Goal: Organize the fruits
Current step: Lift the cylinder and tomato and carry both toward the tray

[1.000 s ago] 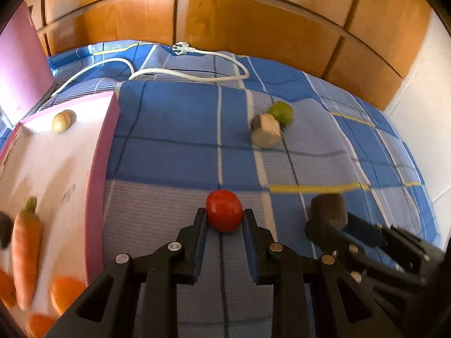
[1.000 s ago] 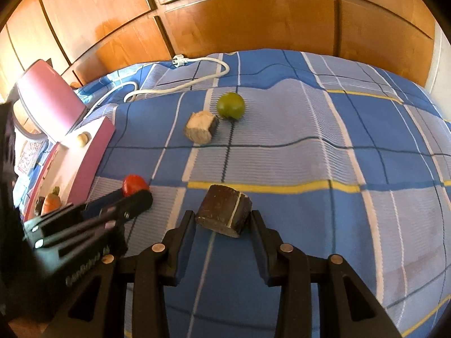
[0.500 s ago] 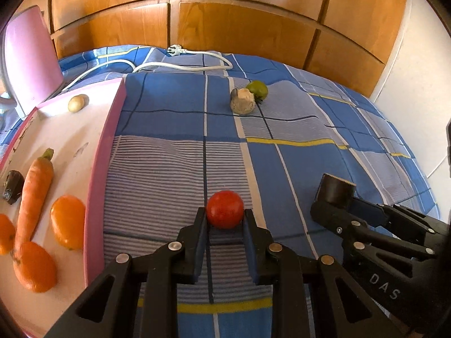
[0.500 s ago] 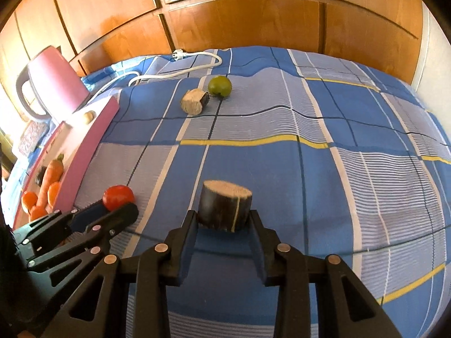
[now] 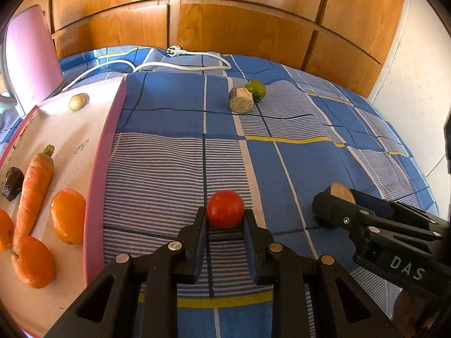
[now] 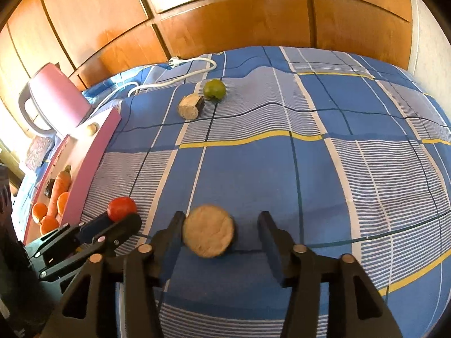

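While wood-panelled doors [image 5: 239, 25] close off the room ahead, a blue checked bedspread [image 5: 169, 129] runs beneath both my grippers. Far to the left of my left gripper [image 5: 225, 222] stands a pink kettle [image 5: 31, 56], then a pink-rimmed tray [image 5: 98, 174] carrying a carrot [image 5: 33, 188] and oranges [image 5: 67, 215]. My left jaws are narrowed onto a red tomato [image 5: 225, 209], pinching it at both sides just right of the tray rim. Well ahead, a white cable [image 5: 180, 66] lies by a beige cut chunk [image 6: 190, 107] touching a green lime [image 6: 214, 89]. My right gripper [image 6: 222, 231] gapes wide; a dark-skinned cut piece [image 6: 208, 233] rests on the cloth against my left finger, apart from the right one.
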### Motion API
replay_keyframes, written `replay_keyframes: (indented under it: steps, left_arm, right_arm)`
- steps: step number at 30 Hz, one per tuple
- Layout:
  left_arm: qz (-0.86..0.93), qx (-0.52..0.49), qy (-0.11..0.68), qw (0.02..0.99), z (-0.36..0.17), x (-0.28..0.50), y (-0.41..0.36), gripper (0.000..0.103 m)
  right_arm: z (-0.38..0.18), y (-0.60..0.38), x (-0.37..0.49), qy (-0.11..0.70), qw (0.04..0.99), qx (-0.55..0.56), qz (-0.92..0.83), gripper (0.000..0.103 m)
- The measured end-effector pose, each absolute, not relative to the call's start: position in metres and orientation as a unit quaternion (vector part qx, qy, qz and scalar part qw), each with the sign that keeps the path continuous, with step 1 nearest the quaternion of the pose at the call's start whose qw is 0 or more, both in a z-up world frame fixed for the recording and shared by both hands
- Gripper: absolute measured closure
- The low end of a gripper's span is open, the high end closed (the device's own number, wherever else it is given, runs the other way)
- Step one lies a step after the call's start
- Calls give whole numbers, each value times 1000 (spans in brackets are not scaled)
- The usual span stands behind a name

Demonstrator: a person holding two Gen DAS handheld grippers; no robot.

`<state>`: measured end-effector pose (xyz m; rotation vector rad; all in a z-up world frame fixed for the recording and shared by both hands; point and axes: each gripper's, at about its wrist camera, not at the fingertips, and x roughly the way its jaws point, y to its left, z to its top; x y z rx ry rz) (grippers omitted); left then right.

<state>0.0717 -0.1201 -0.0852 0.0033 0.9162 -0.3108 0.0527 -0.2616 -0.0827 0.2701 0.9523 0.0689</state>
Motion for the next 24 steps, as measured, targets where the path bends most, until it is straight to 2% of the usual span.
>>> replay_keyframes:
  steps: [13, 15, 16, 17, 24]
  left_arm:
    - [-149, 3, 439, 886, -85, 70, -120, 78]
    - [-149, 2, 439, 886, -85, 70, -120, 79]
    - [-149, 2, 440, 886, -85, 70, -120, 79]
    - [-149, 3, 440, 886, -85, 70, -120, 79]
    - [-150, 11, 440, 885, -83, 66, -118, 79]
  right_arm:
    - [-84, -256, 49, 460, 881, 105, 21, 48]
    - [-83, -253, 47, 461, 883, 89, 17, 54]
    - [-83, -252, 47, 461, 883, 84, 18, 65]
    - [-83, -249, 47, 462, 883, 77, 20, 67]
    - [-82, -249, 45, 463, 883, 73, 15, 68]
